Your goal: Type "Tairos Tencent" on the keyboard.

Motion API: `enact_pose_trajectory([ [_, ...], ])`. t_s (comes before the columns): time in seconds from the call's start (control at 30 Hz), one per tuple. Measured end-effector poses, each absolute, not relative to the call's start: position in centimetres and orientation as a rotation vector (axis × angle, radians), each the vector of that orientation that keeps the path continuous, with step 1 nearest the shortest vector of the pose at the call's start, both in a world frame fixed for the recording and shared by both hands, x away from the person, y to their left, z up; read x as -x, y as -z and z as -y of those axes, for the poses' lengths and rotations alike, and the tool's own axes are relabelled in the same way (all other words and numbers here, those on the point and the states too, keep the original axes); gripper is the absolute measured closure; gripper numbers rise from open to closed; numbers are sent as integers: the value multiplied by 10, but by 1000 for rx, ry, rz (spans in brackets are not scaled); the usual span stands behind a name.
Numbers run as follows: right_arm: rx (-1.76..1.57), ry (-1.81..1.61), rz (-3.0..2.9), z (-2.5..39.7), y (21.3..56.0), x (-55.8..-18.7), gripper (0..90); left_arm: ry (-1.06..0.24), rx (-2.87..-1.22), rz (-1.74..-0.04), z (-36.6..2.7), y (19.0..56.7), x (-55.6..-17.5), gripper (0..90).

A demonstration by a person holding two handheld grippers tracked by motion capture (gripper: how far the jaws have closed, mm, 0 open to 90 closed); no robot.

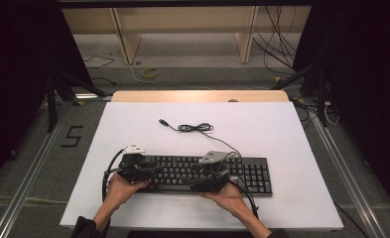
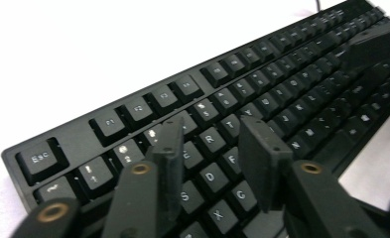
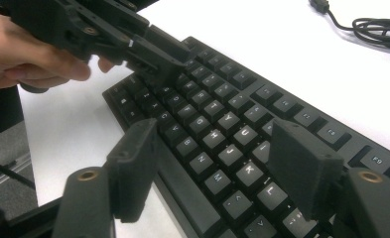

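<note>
A black keyboard [image 1: 252,173] lies near the front of the white table [image 1: 282,134], and its cable [image 1: 195,128] is coiled behind it. My left gripper [image 1: 157,171] hovers over the keyboard's left end. In the left gripper view the keyboard [image 2: 262,74] runs away to the upper right, and the left gripper [image 2: 211,144] stands open above the E, D, R keys. My right gripper [image 1: 196,182] is over the middle keys. The right gripper [image 3: 217,148] is wide open above the H, J, K keys [image 3: 229,136] with nothing between its jaws.
The cable's USB plug [image 1: 162,121] lies loose on the table behind the keyboard. Bare white surface surrounds the keyboard to the back and right. A wooden strip [image 1: 197,95] edges the far side. Metal rails [image 1: 29,168] and floor cables flank the table.
</note>
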State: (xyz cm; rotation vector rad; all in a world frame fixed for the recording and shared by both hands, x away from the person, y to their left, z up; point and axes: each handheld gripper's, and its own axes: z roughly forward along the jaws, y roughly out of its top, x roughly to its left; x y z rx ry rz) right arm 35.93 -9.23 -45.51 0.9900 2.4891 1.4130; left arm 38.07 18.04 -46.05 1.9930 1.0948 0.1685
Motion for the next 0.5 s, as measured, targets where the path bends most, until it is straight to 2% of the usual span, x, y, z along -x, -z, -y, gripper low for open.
enact_pose_trajectory([
  [0.5,-987,-1388,-2510,88,460,-363,539,-170,-1915,-1079,-188,456,-367,428],
])
